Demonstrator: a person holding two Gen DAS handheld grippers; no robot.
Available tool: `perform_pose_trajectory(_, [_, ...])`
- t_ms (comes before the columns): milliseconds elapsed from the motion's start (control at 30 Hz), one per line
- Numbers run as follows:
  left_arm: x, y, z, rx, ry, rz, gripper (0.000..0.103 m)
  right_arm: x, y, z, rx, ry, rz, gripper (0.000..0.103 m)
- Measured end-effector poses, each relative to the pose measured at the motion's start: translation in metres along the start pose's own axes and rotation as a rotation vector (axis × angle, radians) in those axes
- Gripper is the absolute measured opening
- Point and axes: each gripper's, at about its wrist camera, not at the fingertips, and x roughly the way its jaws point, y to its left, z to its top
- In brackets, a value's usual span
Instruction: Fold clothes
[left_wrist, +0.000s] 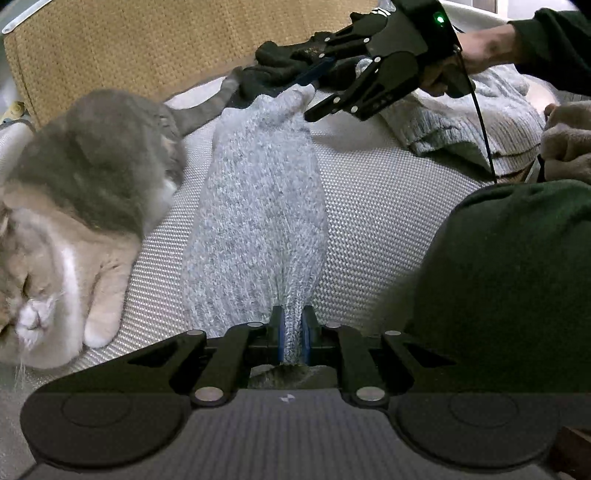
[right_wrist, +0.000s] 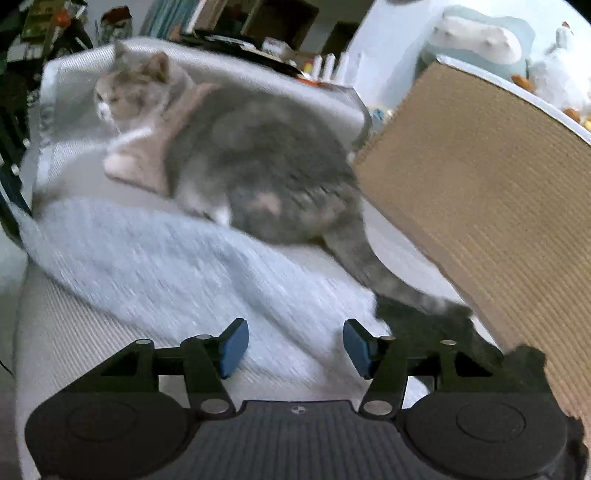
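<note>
A long light grey knit piece (left_wrist: 258, 206) lies stretched on a white woven cushion (left_wrist: 369, 206). My left gripper (left_wrist: 293, 339) is shut on its near end, the cloth bunched between the blue pads. At the far end, my right gripper (left_wrist: 312, 94) is held by a hand (left_wrist: 487, 44), with its jaws spread around the cloth's tip. In the right wrist view the right gripper (right_wrist: 295, 347) is open, its blue pads well apart above the blurred grey knit (right_wrist: 147, 266), gripping nothing.
A grey and cream cat (left_wrist: 92, 177) lies on the cushion just left of the knit, its tail (right_wrist: 388, 280) reaching a dark garment (left_wrist: 280, 62). More knitwear (left_wrist: 480, 110) sits at the right. A brown corrugated board (right_wrist: 480, 203) stands behind. A green sleeve (left_wrist: 517, 277) fills the near right.
</note>
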Motion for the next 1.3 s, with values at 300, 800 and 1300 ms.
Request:
perform_pose_trajectory(300, [-0.002, -0.002, -0.001, -0.019, -0.019, 0.017, 0.011, 0.017, -0.017, -0.004, 0.045, 0.05, -0.041, 0.06])
perform_pose_trajectory(800, [-0.032, 0.014, -0.03, -0.033, 0.016, 0.149, 0.011, 0.014, -0.013, 0.038, 0.235, 0.059, 0.184, 0.011])
perform_pose_trajectory(1300, [-0.012, 0.009, -0.044, -0.032, 0.132, 0.204, 0.012, 0.015, -0.003, 0.028, 0.271, 0.074, 0.207, 0.03])
